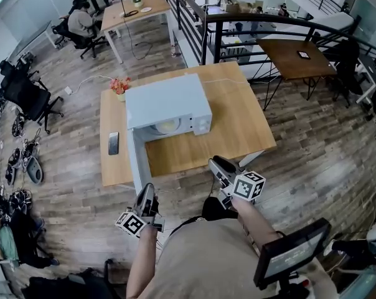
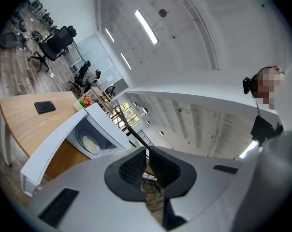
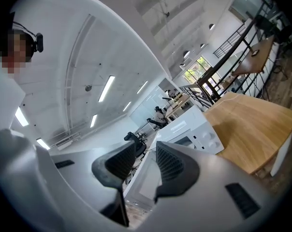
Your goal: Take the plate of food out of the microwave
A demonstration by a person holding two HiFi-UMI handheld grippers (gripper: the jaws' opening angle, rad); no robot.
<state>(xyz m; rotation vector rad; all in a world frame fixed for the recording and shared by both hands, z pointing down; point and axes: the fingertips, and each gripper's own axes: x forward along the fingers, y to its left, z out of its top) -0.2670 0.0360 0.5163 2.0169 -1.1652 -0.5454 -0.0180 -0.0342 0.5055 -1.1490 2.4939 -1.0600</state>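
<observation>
A white microwave [image 1: 169, 108] stands on a wooden table [image 1: 238, 123]. Its door [image 1: 138, 161] is swung wide toward me on the left. Inside, a pale plate of food [image 1: 166, 126] rests on the turntable; the left gripper view also shows the plate [image 2: 91, 143] in the cavity. My left gripper [image 1: 147, 190] hovers off the table's near edge, just short of the door's end, its jaws together and empty [image 2: 147, 151]. My right gripper [image 1: 215, 162] sits at the near edge, right of the door. It is open with nothing between its fingers [image 3: 145, 150], and the door [image 3: 145, 180] shows through the gap.
A black phone [image 1: 113, 143] lies on the table left of the microwave, and a small pot of flowers [image 1: 120, 86] stands behind it. A black railing [image 1: 238, 23] runs beyond the table. Office chairs and a seated person [image 1: 82, 20] are far left.
</observation>
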